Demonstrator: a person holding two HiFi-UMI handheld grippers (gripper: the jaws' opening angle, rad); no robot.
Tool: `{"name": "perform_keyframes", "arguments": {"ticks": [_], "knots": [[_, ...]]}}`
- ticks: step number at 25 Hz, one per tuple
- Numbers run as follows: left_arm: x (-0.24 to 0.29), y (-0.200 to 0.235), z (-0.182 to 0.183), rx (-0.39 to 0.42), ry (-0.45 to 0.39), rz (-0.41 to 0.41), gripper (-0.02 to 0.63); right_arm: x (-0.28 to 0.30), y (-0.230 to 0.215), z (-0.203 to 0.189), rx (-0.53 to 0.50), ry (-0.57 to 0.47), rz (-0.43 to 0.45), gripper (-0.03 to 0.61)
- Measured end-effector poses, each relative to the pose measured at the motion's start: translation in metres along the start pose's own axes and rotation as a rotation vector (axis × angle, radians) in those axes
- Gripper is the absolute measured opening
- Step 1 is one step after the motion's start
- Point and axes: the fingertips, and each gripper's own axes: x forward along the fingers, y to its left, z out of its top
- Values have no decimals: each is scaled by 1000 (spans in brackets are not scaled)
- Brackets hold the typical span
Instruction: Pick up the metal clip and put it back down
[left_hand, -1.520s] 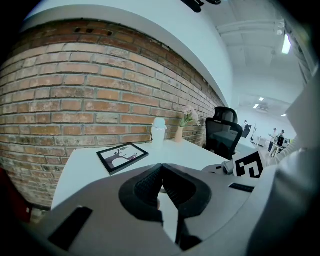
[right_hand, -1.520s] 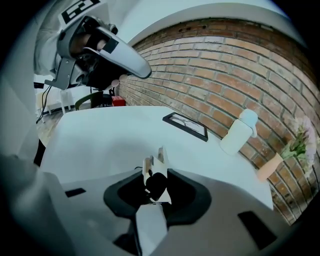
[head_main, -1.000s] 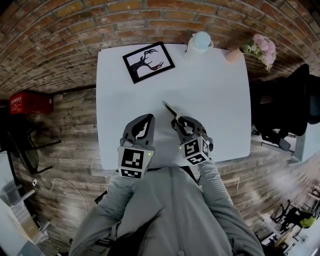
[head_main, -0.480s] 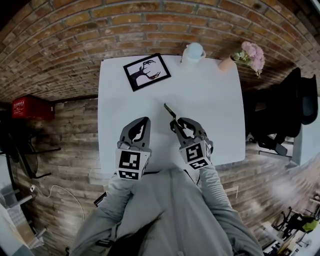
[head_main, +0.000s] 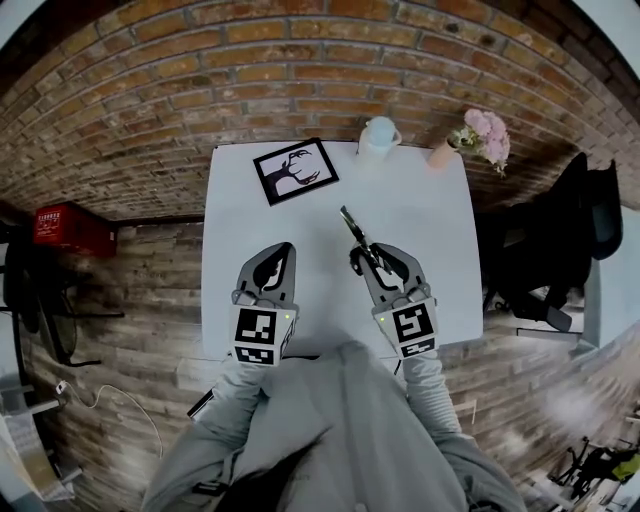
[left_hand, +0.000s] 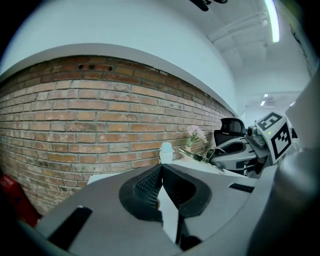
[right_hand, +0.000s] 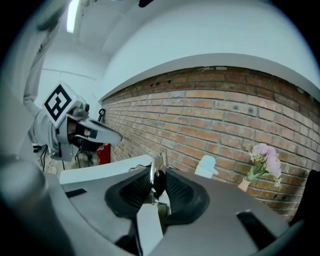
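My right gripper (head_main: 366, 258) is shut on a thin metal clip (head_main: 352, 224), which sticks out ahead of the jaws over the middle of the white table (head_main: 425, 210). In the right gripper view the clip (right_hand: 155, 173) stands upright, pinched between the two dark pads, clear of the tabletop. The left gripper (head_main: 284, 250) hovers beside it on the left, above the table's near part. Its jaws meet at the tips with nothing between them, as the left gripper view shows (left_hand: 161, 169).
A framed black-and-white picture (head_main: 295, 170) lies at the table's far left. A white jug (head_main: 378, 136) and a small vase of pink flowers (head_main: 470, 134) stand at the far edge by the brick wall. A black office chair (head_main: 560, 240) is on the right, a red crate (head_main: 68, 228) on the left.
Both grippers have risen above the table, the right one more, carrying the clip up with it. The clip stays clamped in the right jaws.
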Motion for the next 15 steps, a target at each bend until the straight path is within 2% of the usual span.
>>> {"name": "perform_keyframes", "arguments": {"ticks": [10,15], "knots": [[-16,-4,22,11,-56,28,26,-50,-40,35,201,-197,-58,96],[-23,-3,31,-1,-79,31,26,-64,-52,37,242,-223,-78,95]]}}
